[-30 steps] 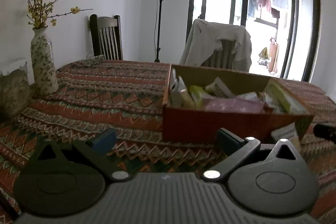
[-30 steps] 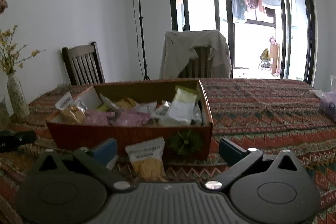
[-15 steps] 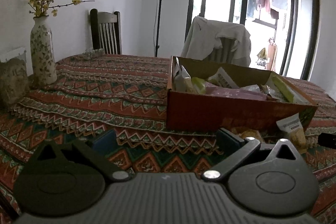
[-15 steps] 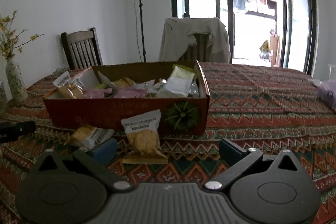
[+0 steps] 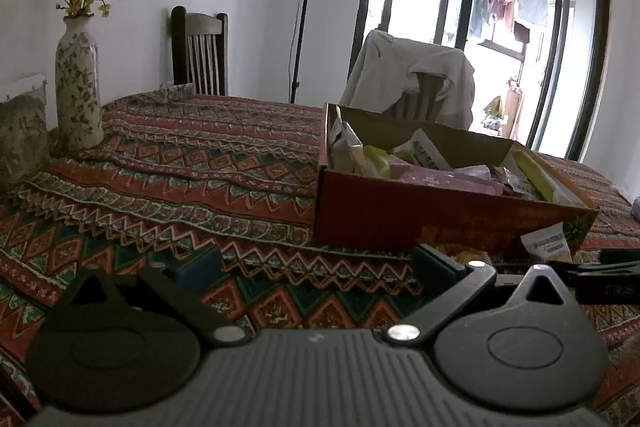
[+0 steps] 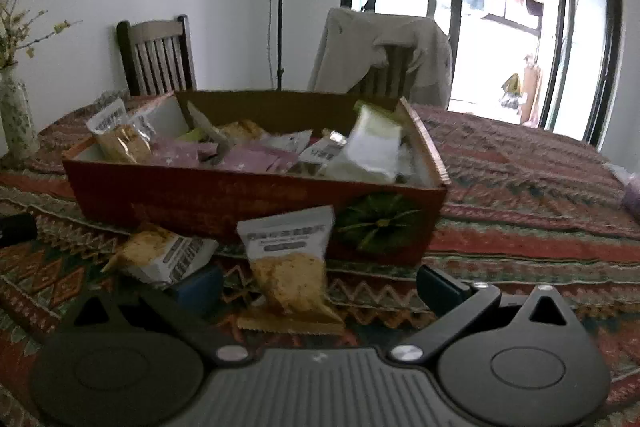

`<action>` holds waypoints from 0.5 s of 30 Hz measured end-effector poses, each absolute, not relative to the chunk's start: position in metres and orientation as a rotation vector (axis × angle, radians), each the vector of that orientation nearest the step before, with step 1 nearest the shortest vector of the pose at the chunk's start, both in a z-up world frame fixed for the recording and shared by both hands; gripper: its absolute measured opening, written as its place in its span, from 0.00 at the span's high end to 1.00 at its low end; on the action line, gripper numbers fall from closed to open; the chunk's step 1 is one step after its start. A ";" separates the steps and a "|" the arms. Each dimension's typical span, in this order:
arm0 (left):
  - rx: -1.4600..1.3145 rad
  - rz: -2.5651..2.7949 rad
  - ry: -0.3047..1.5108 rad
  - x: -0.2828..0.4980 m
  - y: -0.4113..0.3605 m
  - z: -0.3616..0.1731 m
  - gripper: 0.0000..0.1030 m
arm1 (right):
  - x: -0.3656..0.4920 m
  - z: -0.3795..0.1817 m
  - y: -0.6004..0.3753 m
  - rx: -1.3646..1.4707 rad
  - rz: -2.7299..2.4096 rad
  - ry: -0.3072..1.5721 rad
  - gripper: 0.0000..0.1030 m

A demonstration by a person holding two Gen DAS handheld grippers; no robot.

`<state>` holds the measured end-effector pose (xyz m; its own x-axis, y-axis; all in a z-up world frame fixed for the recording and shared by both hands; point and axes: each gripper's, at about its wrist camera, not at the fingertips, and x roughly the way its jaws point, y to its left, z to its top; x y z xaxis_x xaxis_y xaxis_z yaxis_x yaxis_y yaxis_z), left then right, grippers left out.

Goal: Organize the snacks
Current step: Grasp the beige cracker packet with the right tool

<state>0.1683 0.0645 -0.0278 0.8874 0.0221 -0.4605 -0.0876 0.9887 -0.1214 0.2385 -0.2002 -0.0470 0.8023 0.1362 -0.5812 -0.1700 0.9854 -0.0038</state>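
So the landmark here is the red-orange cardboard box (image 6: 256, 199) with a green leafy print on its front right corner, sitting on a desk covered in a red, green and orange zigzag-patterned cloth (image 5: 224, 163). The box is already stuffed with snack packets: pinkish-purple ones across the middle, a pale green-and-white pouch (image 6: 374, 143) leaning up at the right end, and a clear-and-white packet of golden crackers (image 6: 116, 133) poking up at the left end.

Two packets are outside the box, right in front of its long side. A white-topped clear packet of yellow crackers (image 6: 290, 259) leans upright against the front wall, just left of the green print. A second white-and-clear cracker packet (image 6: 164, 253) lies flat on the cloth a bit further left of that one, also just in front of the box.

The right gripper (image 6: 318, 285) hangs low in front of the box with its jaws spread wide and empty. The upright packet sits between them, nearer the left finger, and the picture doesn't show any contact. The flat packet is just beyond the blue pad of the left finger (image 6: 200, 285).

The left gripper (image 5: 318, 265) is off the box's left front corner, jaws also spread wide, holding nothing, only patterned cloth between them.

Left of the box, well apart, a tall cream floral ceramic vase (image 5: 78, 83) with yellow-blossom twigs stands on the desk. Behind the box is a chair draped with a beige garment (image 5: 412, 75).
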 end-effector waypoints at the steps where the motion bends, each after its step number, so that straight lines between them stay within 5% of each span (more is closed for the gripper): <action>1: -0.141 0.058 0.476 0.168 0.065 -0.028 0.00 | 0.244 -0.050 -0.197 -0.061 0.162 0.630 0.01; 8: -0.143 0.062 0.490 0.171 0.065 -0.030 0.00 | 0.265 -0.059 -0.189 -0.049 0.162 0.666 0.10; 10: -0.145 0.062 0.491 0.170 0.065 -0.030 0.00 | 0.267 -0.061 -0.187 -0.045 0.183 0.673 0.21; 12: -0.145 0.063 0.494 0.171 0.065 -0.030 0.00 | 0.265 -0.062 -0.187 -0.034 0.203 0.671 0.49; 15: -0.148 0.064 0.500 0.172 0.066 -0.031 0.00 | 0.263 -0.061 -0.190 -0.023 0.203 0.659 0.59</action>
